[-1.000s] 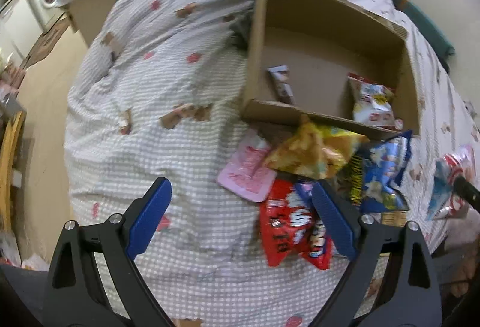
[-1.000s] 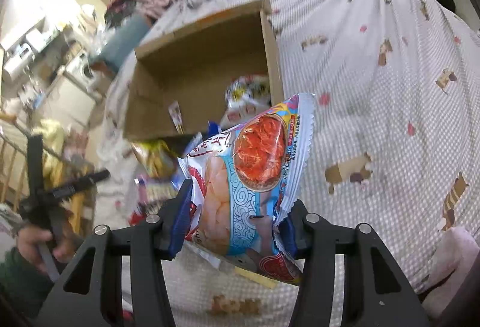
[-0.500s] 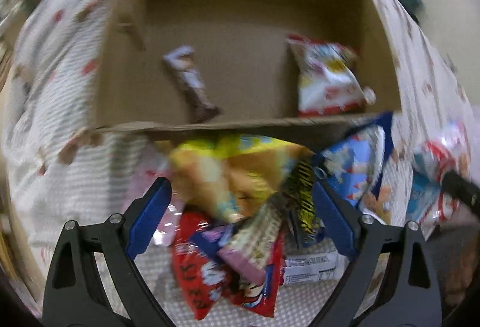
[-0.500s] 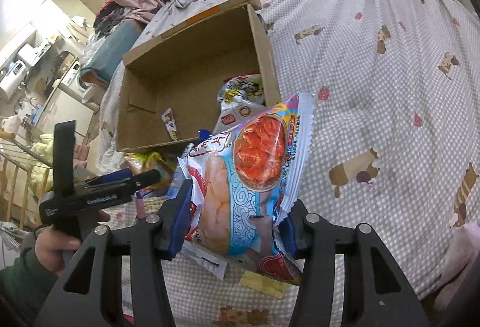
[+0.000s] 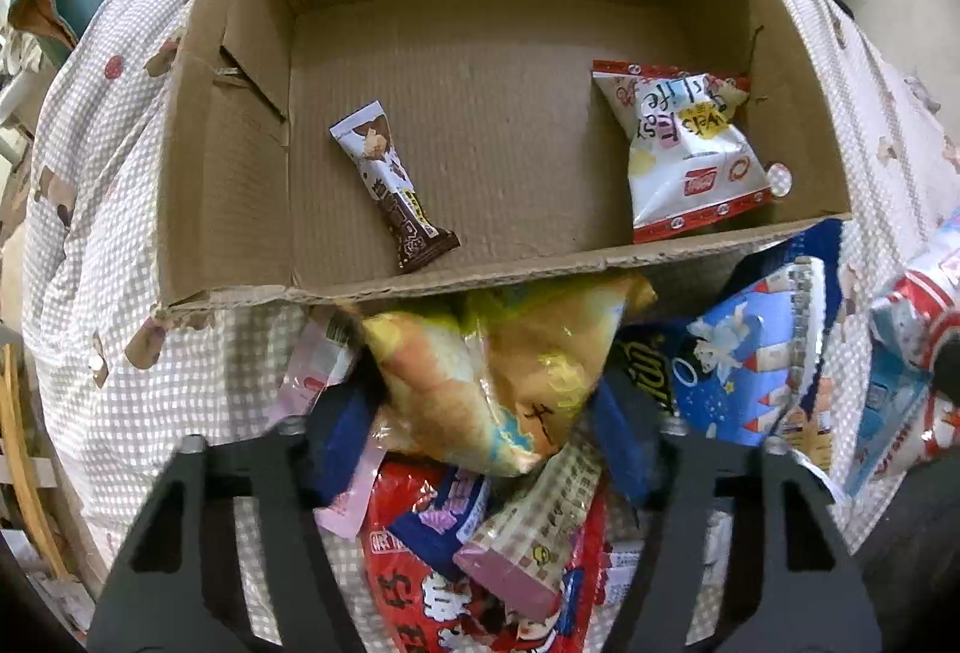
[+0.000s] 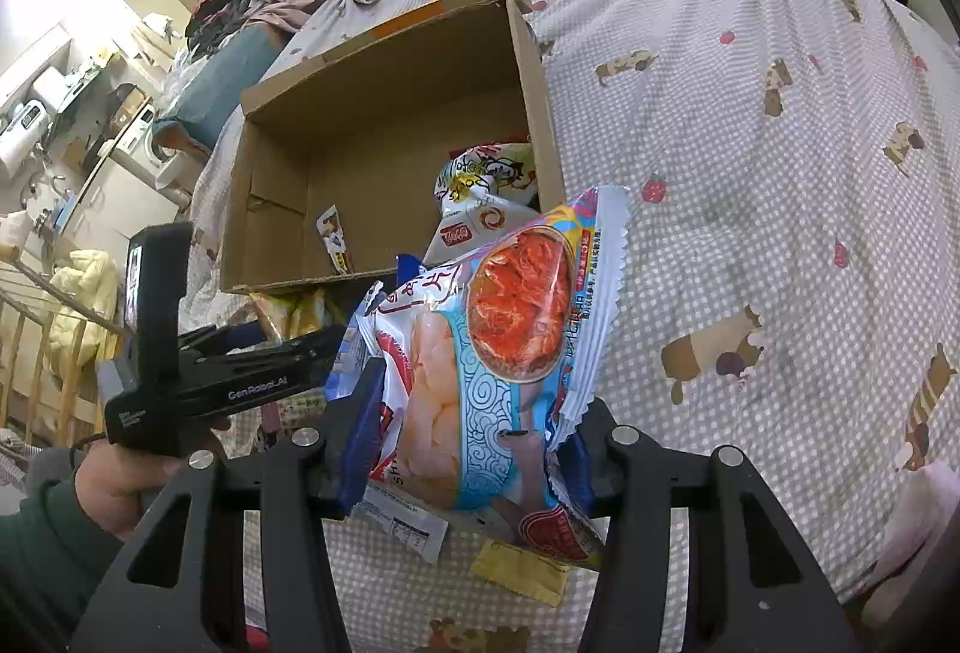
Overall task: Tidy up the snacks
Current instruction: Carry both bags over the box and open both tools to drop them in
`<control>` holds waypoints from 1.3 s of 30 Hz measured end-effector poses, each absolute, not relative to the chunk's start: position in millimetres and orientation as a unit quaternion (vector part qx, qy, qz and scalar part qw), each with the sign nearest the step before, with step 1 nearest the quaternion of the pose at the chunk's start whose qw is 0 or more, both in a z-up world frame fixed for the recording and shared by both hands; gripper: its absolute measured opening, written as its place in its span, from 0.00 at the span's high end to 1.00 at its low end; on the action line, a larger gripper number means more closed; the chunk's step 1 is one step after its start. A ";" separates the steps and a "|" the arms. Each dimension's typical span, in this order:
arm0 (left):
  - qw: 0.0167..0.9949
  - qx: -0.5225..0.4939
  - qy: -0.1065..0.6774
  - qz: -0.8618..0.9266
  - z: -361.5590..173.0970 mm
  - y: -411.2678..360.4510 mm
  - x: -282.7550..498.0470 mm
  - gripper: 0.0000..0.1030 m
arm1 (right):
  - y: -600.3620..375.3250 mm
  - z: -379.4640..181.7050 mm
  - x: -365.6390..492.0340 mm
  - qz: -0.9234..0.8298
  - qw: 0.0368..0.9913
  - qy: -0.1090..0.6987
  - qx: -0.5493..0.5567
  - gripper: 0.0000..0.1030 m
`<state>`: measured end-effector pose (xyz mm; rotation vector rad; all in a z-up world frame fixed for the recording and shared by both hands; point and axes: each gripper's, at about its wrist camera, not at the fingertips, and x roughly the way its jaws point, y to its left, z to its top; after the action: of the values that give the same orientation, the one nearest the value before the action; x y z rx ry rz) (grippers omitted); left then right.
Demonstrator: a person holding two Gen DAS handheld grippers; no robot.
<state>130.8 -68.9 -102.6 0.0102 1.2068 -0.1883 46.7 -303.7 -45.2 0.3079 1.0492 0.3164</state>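
Note:
My left gripper (image 5: 483, 425) points down at a heap of snacks in front of an open cardboard box (image 5: 240, 161). Its jaws are closing, and the blue pads touch both sides of a puffy yellow snack bag (image 5: 498, 377). Inside the box lie a brown chocolate bar (image 5: 393, 194) and a white chips bag (image 5: 690, 149). My right gripper (image 6: 462, 449) is shut on a blue-and-white bag with a red noodle picture (image 6: 510, 341), held upright above the bed to the right of the heap.
Around the yellow bag lie a blue starry bag (image 5: 750, 353), a red bag (image 5: 420, 581), a checked wafer pack (image 5: 540, 533) and a pink packet (image 5: 312, 371). Everything rests on a checked bedspread (image 6: 750, 233). A hand (image 6: 120, 479) grips the left tool's handle.
My left gripper came forward and down to the box's front wall, and its wide jaws narrowed around the yellow bag. The right gripper kept its bag and barely shifted.

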 end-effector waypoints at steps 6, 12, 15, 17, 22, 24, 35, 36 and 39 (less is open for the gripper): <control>0.827 0.005 0.555 -0.087 -85.5 -64.4 112.3 0.53 | -298.4 -45.1 49.0 0.156 0.843 0.494 0.145 0.49; 0.831 -0.001 0.551 -0.081 -68.0 -58.5 94.8 0.53 | -296.3 -42.9 47.5 0.165 0.845 0.489 0.142 0.49; 0.830 -0.005 0.553 -0.075 -63.1 -50.3 89.9 0.53 | -298.6 -41.2 46.9 0.167 0.846 0.485 0.145 0.49; 0.832 -0.009 0.550 -0.070 -62.2 -43.9 90.2 0.53 | -299.7 -40.1 45.7 0.168 0.847 0.482 0.147 0.49; 0.833 -0.033 0.550 -0.054 -58.4 -26.6 86.5 0.53 | -299.1 -34.7 40.7 0.174 0.850 0.474 0.152 0.49; 0.840 -0.028 0.540 -0.050 -50.2 -24.7 80.9 0.53 | -299.0 -30.5 38.4 0.180 0.852 0.466 0.157 0.49; 0.871 -0.040 0.488 -0.051 -1.1 -15.5 71.0 0.53 | -293.3 6.8 26.0 0.217 0.879 0.386 0.174 0.49; 0.873 -0.042 0.484 -0.051 3.3 -14.3 72.2 0.53 | -293.5 9.0 25.8 0.218 0.881 0.381 0.176 0.49; 0.877 -0.046 0.475 -0.053 14.1 -10.4 77.8 0.53 | -296.2 15.8 29.2 0.221 0.885 0.365 0.186 0.49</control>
<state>77.8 -10.4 14.1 -0.0956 0.9909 -0.1108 29.2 -296.2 15.8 0.3871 0.7596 0.4588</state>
